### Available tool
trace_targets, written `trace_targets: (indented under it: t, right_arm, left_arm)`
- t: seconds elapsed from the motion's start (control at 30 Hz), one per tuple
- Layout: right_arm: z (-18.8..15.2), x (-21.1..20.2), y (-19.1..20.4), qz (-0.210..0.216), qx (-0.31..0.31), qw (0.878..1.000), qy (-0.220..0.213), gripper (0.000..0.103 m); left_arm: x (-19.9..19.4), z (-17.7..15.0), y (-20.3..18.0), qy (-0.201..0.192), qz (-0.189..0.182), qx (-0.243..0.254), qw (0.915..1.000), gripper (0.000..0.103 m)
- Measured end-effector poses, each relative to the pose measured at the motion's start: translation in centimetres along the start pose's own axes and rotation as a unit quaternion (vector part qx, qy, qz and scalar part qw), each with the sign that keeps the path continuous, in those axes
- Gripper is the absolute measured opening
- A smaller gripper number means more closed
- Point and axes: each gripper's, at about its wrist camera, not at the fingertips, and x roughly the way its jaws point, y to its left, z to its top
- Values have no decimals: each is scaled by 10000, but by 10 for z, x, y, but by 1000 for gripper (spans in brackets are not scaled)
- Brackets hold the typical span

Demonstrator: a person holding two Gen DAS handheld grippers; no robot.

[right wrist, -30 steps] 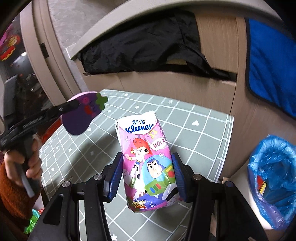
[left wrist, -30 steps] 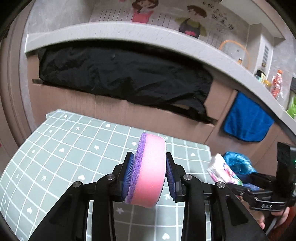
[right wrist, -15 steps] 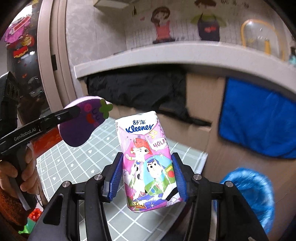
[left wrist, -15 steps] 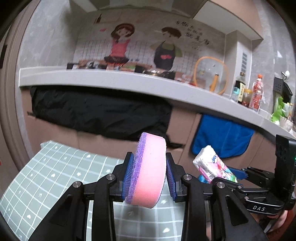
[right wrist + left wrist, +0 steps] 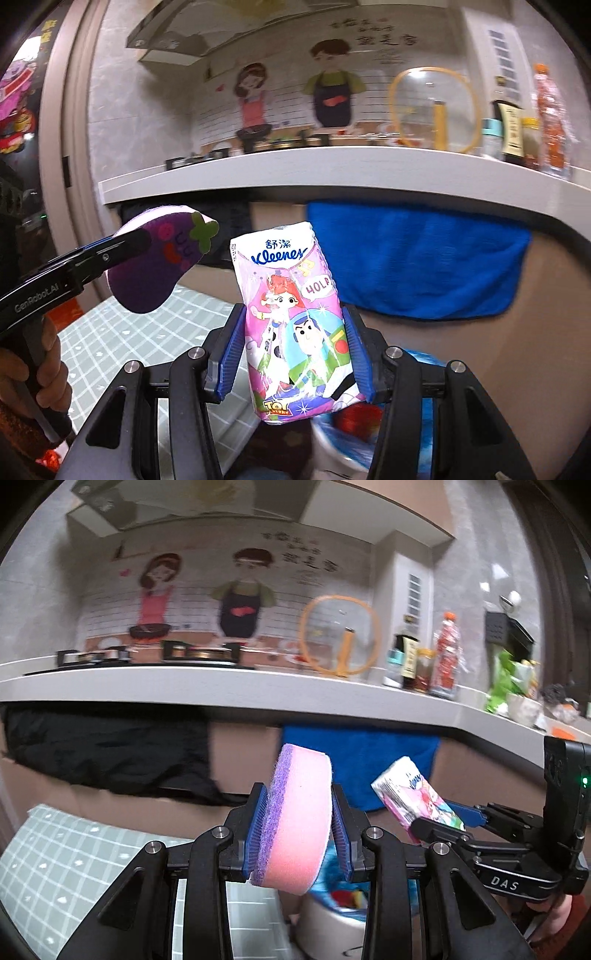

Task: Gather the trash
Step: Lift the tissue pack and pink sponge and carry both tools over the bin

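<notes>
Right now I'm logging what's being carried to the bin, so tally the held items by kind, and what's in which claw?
Sponges: 1, the pink and purple sponge clamped in the left claw
Tissue packs: 1, the Kleenex pack clamped in the right claw
Total: 2, both above the blue-lined bin

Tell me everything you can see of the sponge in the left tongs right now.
The sponge is a thick, soft-looking foam pad: pink body with a purple scouring face. The right wrist view shows that face shaped like an eggplant, with a green stem and a cartoon face. It stands on edge, slightly tilted, clamped between the blue pads of the left tongs, held in the air with only those pads touching it. Behind and below it sits a blue-lined bin.
</notes>
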Motion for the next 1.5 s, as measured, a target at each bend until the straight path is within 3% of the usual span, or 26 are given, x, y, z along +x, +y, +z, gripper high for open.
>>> trace_targets:
  t: [0.43, 1.17, 1.33, 1.5]
  right_arm:
    - [-25, -9, -89, -650, 603, 9959, 205, 48]
    - [-70, 71, -139, -739, 1089, 9863, 989, 48]
    - [-85, 90, -151, -731, 1246, 9820, 1220, 48]
    - [-97, 106, -161, -644, 1447, 9771, 1419, 48]
  left_arm:
    - [84, -28, -65, 699, -627, 17, 9956, 35]
    - [193, -99, -60, 1732, -443, -92, 9838, 35]
    - [212, -114, -59, 1992, -491, -99, 9787, 35]
    - [236, -133, -54, 2466, -566, -269, 9671, 35]
